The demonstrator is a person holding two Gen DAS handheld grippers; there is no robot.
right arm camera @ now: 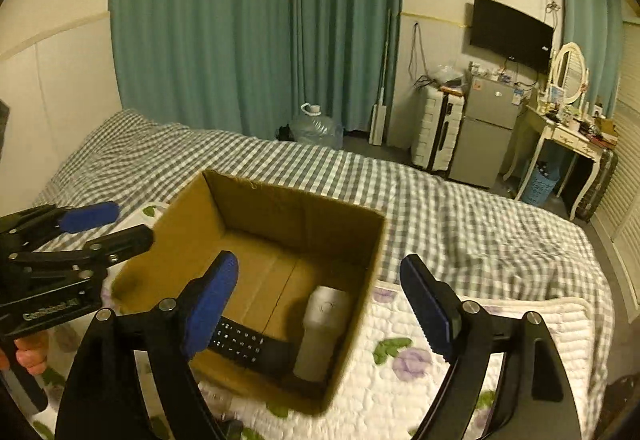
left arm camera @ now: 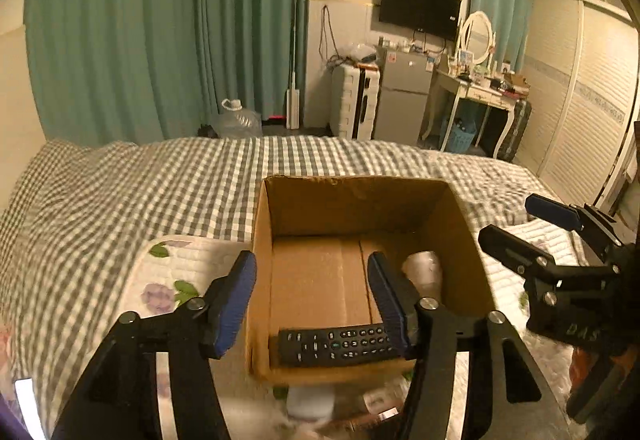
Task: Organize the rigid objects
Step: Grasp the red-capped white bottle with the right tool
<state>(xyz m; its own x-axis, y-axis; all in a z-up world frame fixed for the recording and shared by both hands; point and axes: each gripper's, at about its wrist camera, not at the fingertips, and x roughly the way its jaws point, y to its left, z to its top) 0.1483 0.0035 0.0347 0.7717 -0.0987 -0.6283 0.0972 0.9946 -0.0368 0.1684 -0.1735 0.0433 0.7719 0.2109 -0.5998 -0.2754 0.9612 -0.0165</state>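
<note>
An open cardboard box (left arm camera: 360, 200) stands on the bed; it also shows in the right wrist view (right arm camera: 296, 212). Inside lie a black remote control (left arm camera: 336, 346) (right arm camera: 248, 344) and a white cylindrical bottle (left arm camera: 424, 272) (right arm camera: 322, 332). My left gripper (left arm camera: 312, 288) is open and empty, hovering over the box's near edge. My right gripper (right arm camera: 320, 300) is open and empty above the box's right side; it shows at the right in the left wrist view (left arm camera: 520, 224). The left gripper shows at the left in the right wrist view (right arm camera: 108, 224).
The box sits on a white floral quilt (right arm camera: 420, 360) over a grey checked bedspread (left arm camera: 160, 180). Some white and brown objects (left arm camera: 316, 404) lie blurred in front of the box. Beyond the bed are green curtains, a suitcase, a small fridge and a dressing table.
</note>
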